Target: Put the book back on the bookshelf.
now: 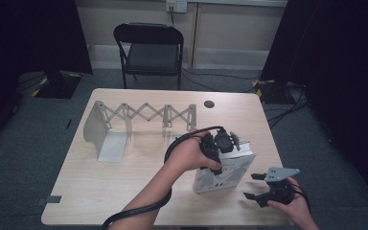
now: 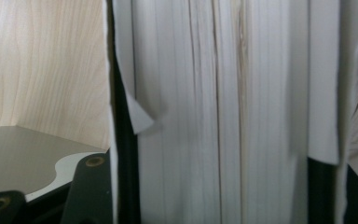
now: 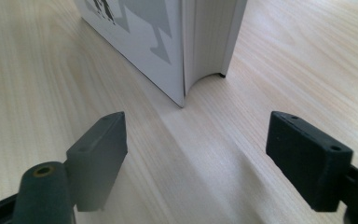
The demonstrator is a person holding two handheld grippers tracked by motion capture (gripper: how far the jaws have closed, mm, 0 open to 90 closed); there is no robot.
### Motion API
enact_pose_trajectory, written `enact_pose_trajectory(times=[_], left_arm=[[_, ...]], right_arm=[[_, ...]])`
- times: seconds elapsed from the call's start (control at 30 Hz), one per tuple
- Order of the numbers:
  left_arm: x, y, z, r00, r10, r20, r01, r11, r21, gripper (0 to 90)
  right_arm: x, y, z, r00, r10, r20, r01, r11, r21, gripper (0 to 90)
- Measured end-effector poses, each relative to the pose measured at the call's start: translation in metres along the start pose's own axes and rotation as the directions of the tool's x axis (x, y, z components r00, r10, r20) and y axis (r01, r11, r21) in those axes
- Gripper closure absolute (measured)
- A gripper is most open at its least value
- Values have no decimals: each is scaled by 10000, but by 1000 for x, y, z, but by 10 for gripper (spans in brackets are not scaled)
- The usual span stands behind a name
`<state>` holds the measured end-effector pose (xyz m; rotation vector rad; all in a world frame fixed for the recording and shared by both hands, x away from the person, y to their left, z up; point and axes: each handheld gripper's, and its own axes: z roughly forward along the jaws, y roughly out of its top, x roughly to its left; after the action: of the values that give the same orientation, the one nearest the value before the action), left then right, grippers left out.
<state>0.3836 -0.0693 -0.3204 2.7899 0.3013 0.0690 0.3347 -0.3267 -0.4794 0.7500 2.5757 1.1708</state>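
Book page block (image 2: pixel 223 112) upright between black jaws; one page corner folded; wood table (image 2: pixel 42 60) behind.

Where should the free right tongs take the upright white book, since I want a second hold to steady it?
Grip the white hardcover book across its thickness at the page edge facing the open right tongs, coming in level from the right. It stands upright, covers parallel, and the left tongs already span the top.
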Motion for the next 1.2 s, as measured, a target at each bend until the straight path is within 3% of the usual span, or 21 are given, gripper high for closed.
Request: enact_pose_trajectory(times=[0.2, 0.47, 0.8, 1.2], left_arm=[[0, 3, 2, 9999, 135, 88, -137, 9996, 244, 415], [0, 6, 4, 9999, 163, 21, -164, 9991, 400, 401], [-1, 8, 7, 9999, 123, -107, -117, 9986, 515, 369], [0, 12, 8, 9999, -102, -105, 114, 9924, 1226, 456]], right_arm=[[-2, -3, 7, 9986, 482, 229, -486, 9987, 157, 160], [-1, -4, 17, 9974, 419, 585, -456, 9970, 625, 148], [-1, -6, 21, 9967, 447, 682, -471, 9983, 348, 135], [-1, -7, 21, 9958, 504, 767, -523, 9984, 232, 135]])
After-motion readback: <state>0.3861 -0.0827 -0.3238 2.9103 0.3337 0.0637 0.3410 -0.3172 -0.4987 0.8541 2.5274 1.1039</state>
